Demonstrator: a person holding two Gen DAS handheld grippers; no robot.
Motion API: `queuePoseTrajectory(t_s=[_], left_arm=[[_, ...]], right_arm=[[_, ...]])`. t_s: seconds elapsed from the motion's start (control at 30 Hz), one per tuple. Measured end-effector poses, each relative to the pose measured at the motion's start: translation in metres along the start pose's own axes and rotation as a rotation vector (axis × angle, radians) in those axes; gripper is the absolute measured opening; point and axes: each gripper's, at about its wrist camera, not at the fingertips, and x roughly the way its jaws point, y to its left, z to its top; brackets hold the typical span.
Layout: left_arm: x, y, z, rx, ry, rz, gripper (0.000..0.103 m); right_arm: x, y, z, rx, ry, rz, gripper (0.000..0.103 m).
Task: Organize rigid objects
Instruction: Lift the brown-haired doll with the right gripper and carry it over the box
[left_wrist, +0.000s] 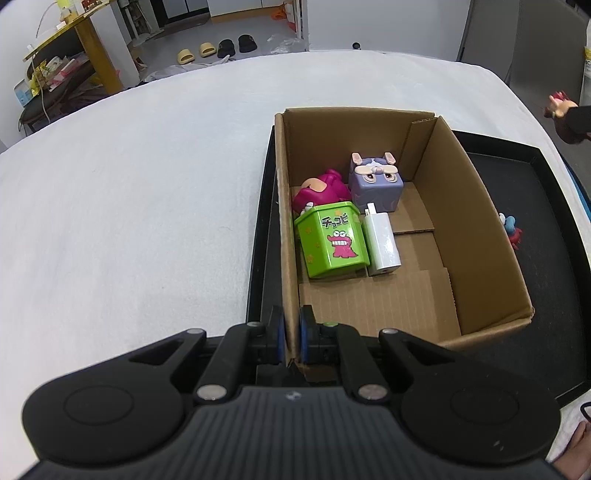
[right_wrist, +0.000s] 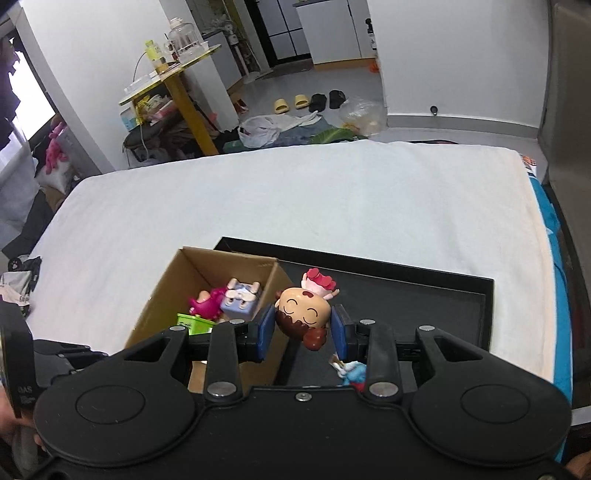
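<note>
We hold the cardboard box steady with our left gripper, its jaws pressed together on the near-left corner of the box wall, so the box should not slide on the black tray when something is dropped in. The box sits in the tray's left part, and the tray lies on a bed covered in a white sheet. Inside, four things are already packed tight against the left wall, leaving the right half of the floor free: a green tin, a white charger touching its side, a magenta toy and a purple cube toy behind them. Our right gripper pinches a cartoon figurine by its head, upside down, jaws closed on both sides of it, raised above the tray just right of the box. We judge it is bound for the box's free side. A small blue and red toy lies on the tray beside the box, not yet sorted.
</note>
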Motion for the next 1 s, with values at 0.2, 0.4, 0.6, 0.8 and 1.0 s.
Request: queuePoseTrajectory(t_s=[0.2, 0.4, 0.6, 0.8, 1.0], left_arm=[[0.0, 0.001, -0.001, -0.001, -0.003, -0.009, 0.008], [-0.001, 0.002, -0.001, 0.004, -0.003, -0.015, 0.008], [0.0, 0.005, -0.001, -0.011, -0.005, -0.03, 0.008], [0.0, 0.009, -0.001, -0.025, -0.006, -0.046, 0.008], [0.001, 0.013, 0.0, -0.036, -0.011, -0.058, 0.008]], right_arm=[[0.007, 0.011, 0.007, -0.017, 0.015, 0.005, 0.033], [0.012, 0.024, 0.013, -0.018, 0.019, 0.017, 0.033], [0.021, 0.037, 0.02, -0.005, 0.02, 0.021, 0.033], [0.03, 0.05, 0.026, -0.019, 0.044, 0.036, 0.033], [0.038, 0.062, 0.03, -0.039, 0.07, 0.031, 0.033]])
